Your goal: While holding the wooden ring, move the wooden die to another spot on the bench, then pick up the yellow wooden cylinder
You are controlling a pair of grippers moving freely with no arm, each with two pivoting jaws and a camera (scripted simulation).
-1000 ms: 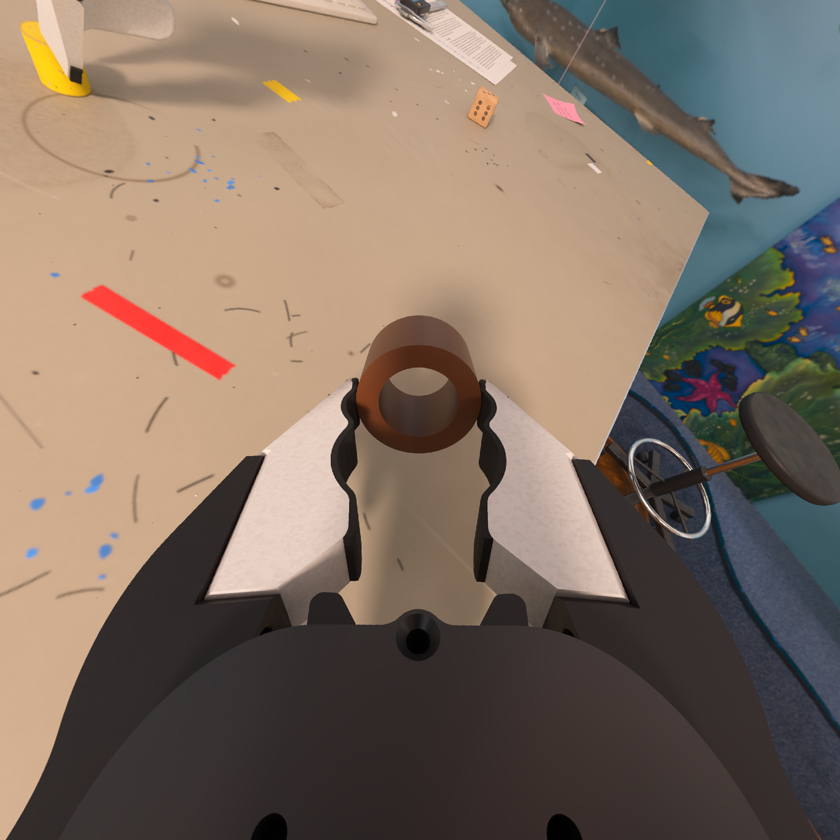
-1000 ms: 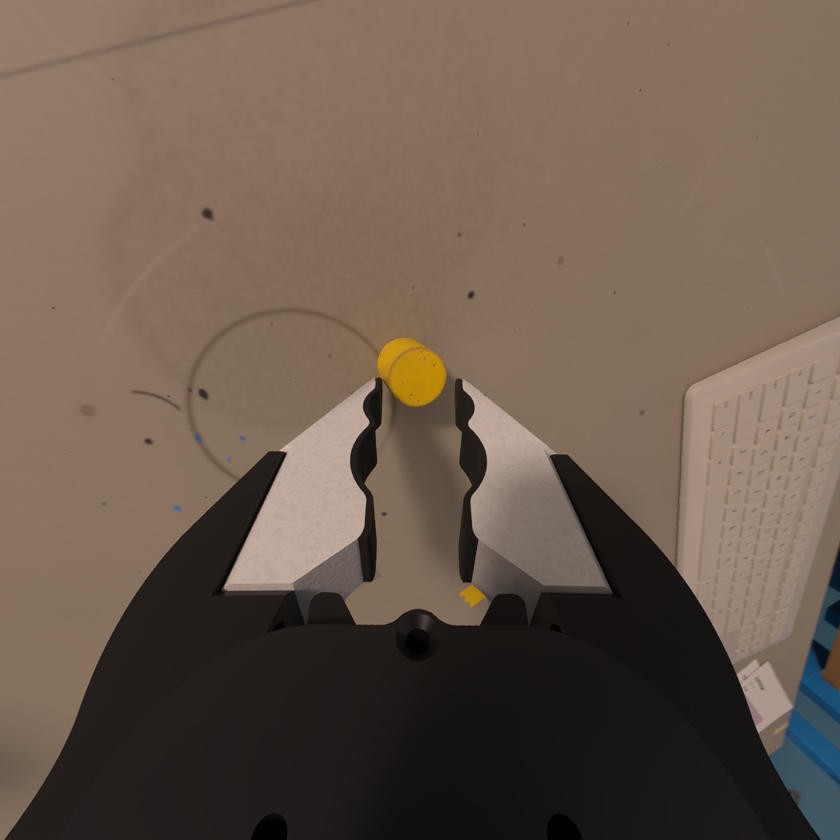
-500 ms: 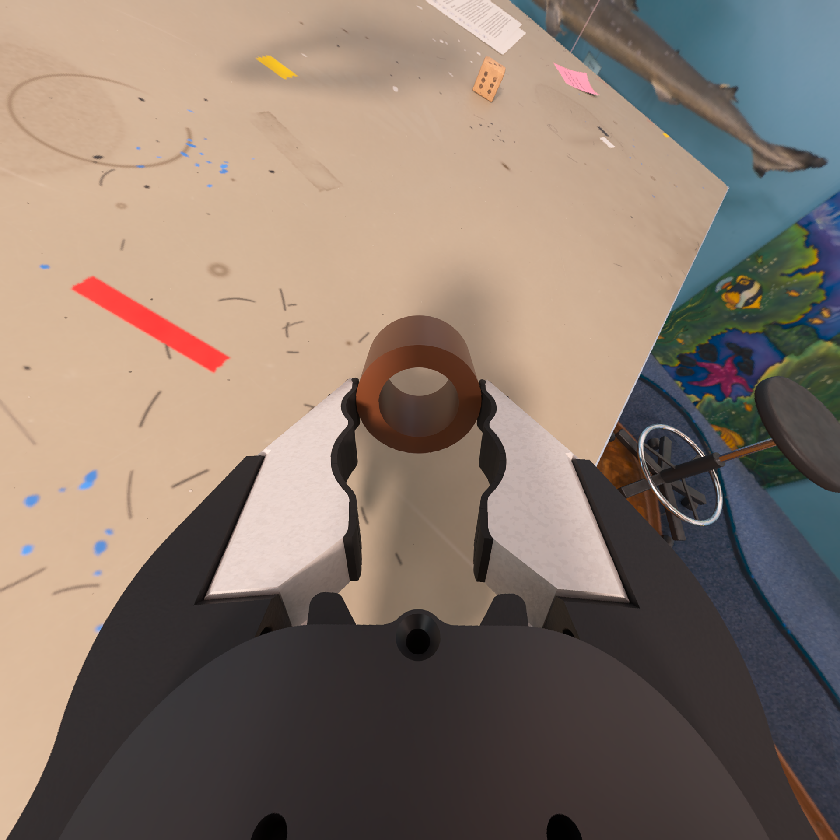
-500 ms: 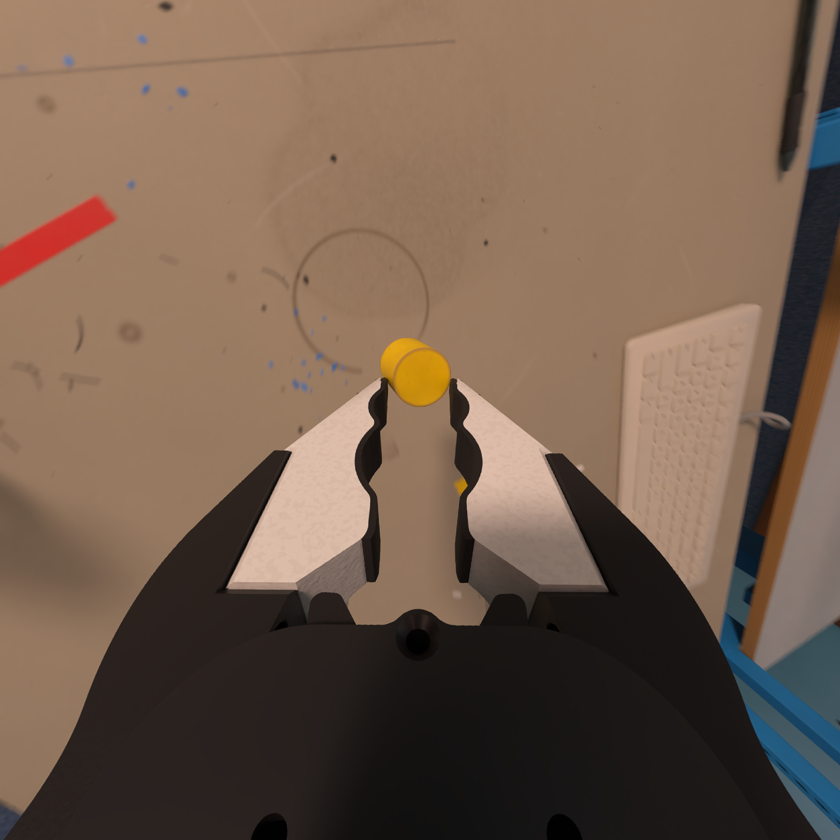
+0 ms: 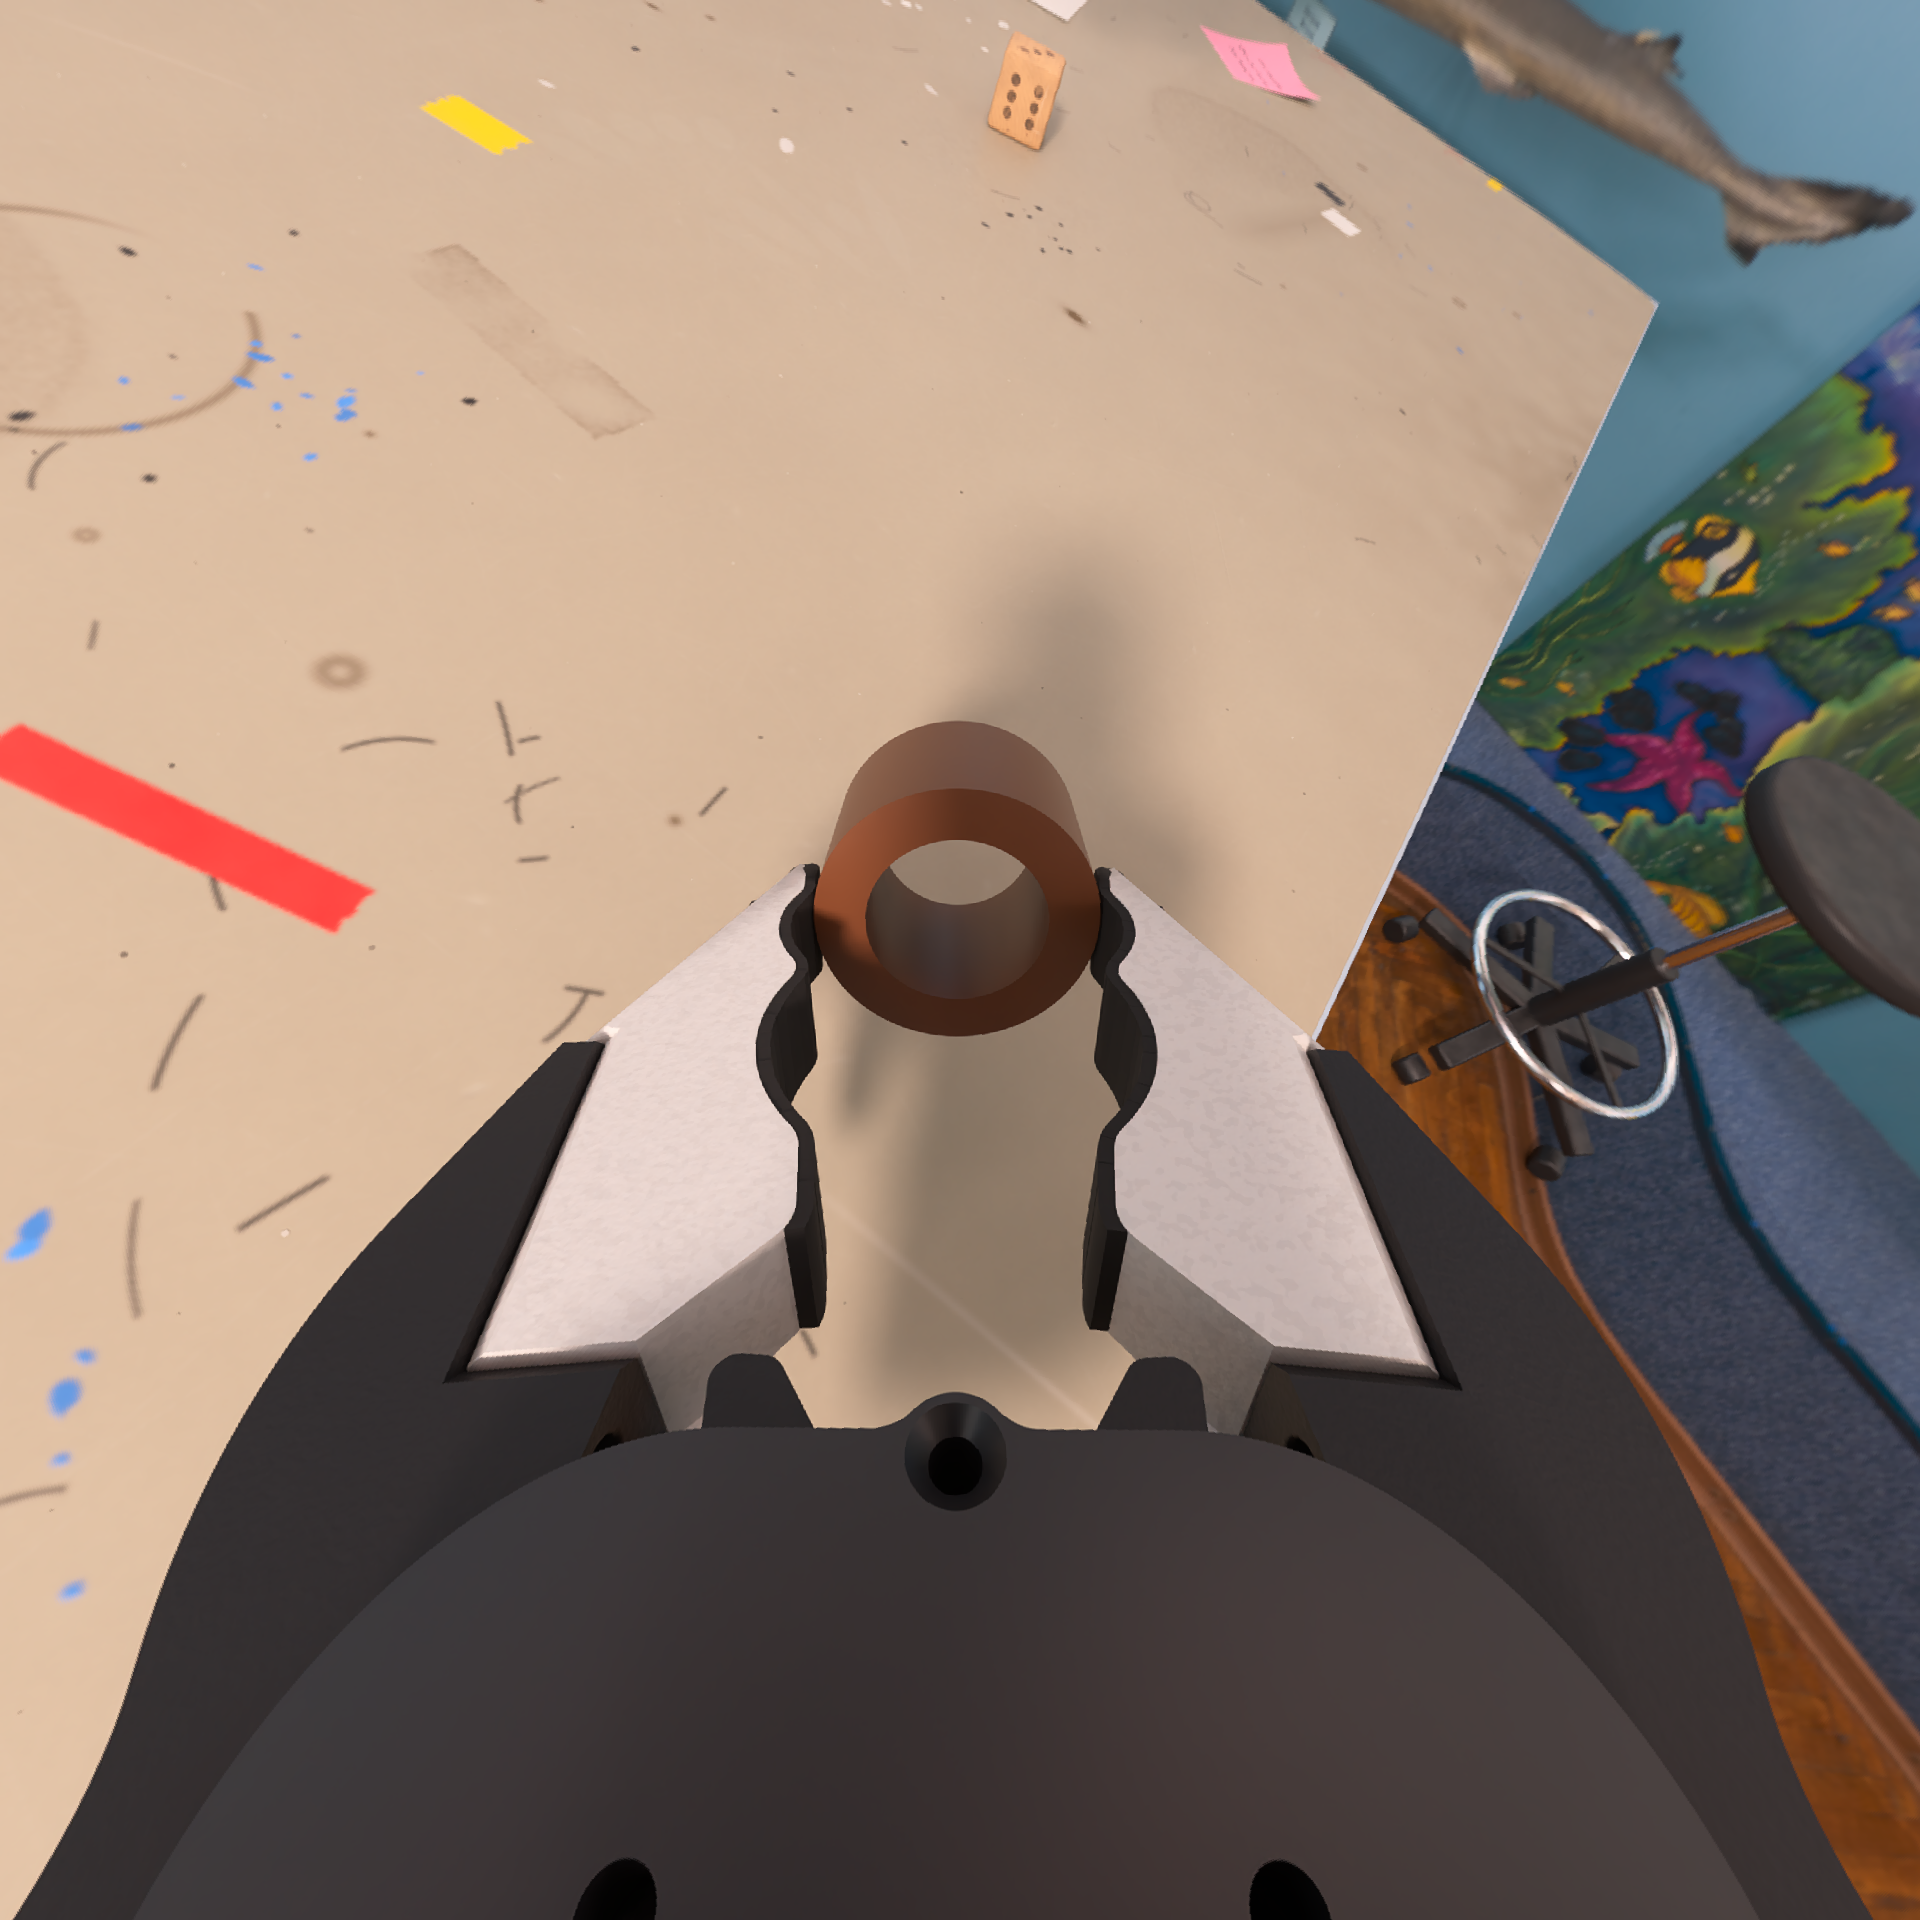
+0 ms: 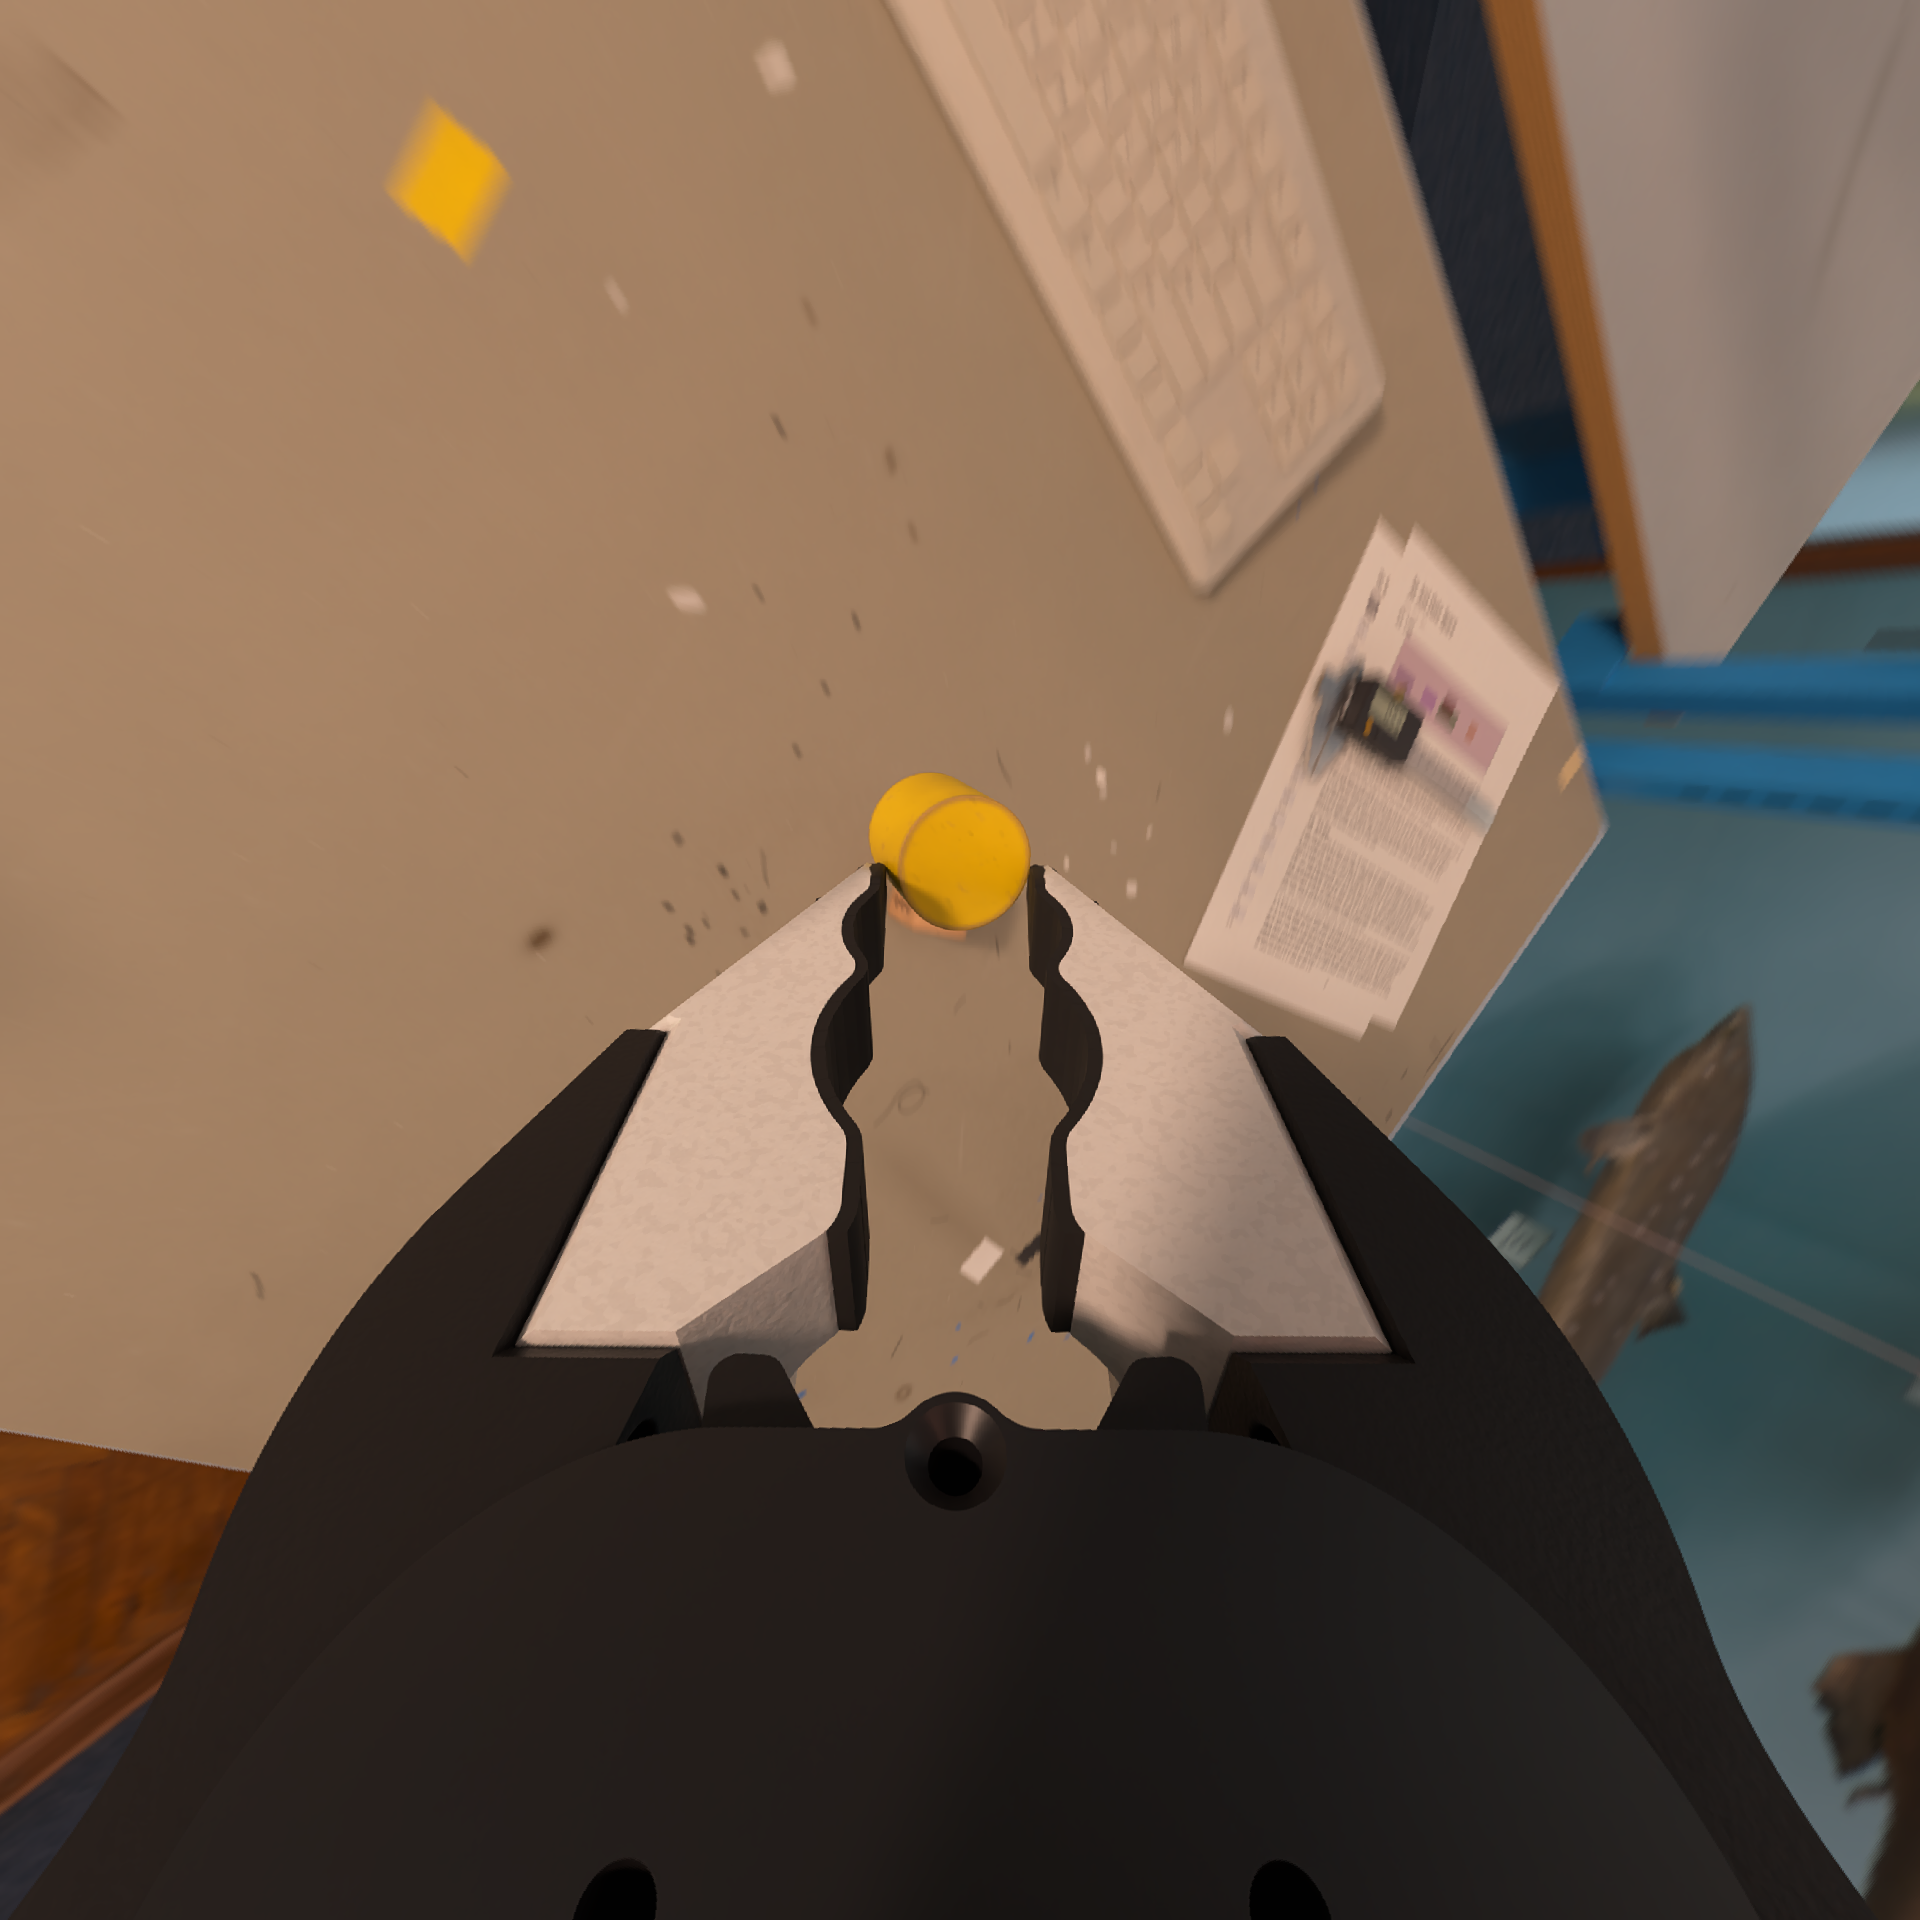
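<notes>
A: Where is the small dotted wooden die [image 5: 1024, 91]?
B: Far on the tan scuffed bench [image 5: 831, 468], well apart from its right edge.
A: The tongs?
B: The left gripper [image 5: 956, 909] clamps the brown wooden ring [image 5: 956, 904]; the right gripper [image 6: 954, 873] pinches the yellow wooden cylinder [image 6: 951, 850] above the bench.

L wrist view: wooden ring [image 5: 956, 940] sits between the left gripper [image 5: 956, 914] fingers, above the bench [image 5: 831, 468] near its right edge; wooden die [image 5: 1025, 91] stands far off on the bench, w/ a sticky note [image 5: 1257, 64] to its right and a tape strip [image 5: 177, 826] well to the left. R wrist view: yellow wooden cylinder [image 6: 951, 850] is between the right gripper [image 6: 954, 878] fingertips, w/ a keyboard [image 6: 1143, 260] far right and paper sheets [image 6: 1371, 790] nearer, by the right edge.
</notes>
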